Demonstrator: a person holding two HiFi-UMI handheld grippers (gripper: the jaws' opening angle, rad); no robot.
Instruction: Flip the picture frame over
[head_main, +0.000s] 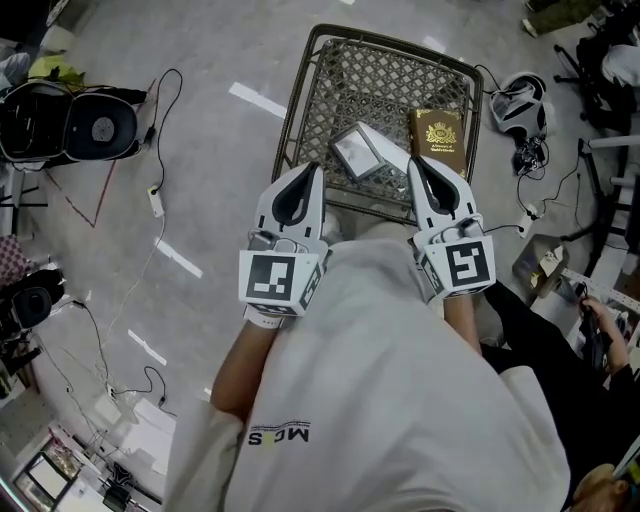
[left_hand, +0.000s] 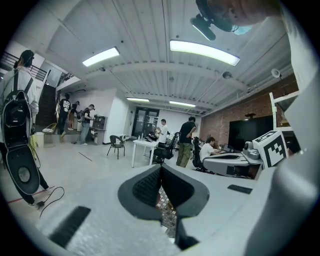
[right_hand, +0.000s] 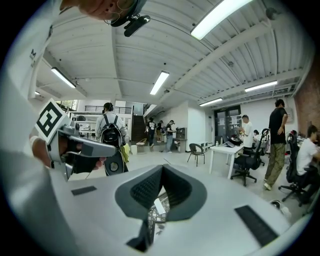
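A small silver picture frame (head_main: 365, 150) lies flat on a metal mesh table (head_main: 300, 90), next to a brown book (head_main: 436, 135) with a gold emblem. Both grippers are held level at the person's chest, near the table's front edge. The left gripper (head_main: 314, 168) points at the table's near left side, and its jaws meet at the tip with nothing between them. The right gripper (head_main: 413, 162) ends just short of the book and frame, jaws shut and empty. In the left gripper view the left gripper (left_hand: 161, 167) shows mesh below its tips. In the right gripper view the right gripper (right_hand: 162, 167) shows a white corner of the frame (right_hand: 158, 205) below it.
A black case (head_main: 70, 120) and cables lie on the floor at the left. A headset (head_main: 520, 100) lies right of the table. Another person (head_main: 560, 340) sits at the right. Both gripper views look into an office with people, chairs and a white table (left_hand: 145, 145).
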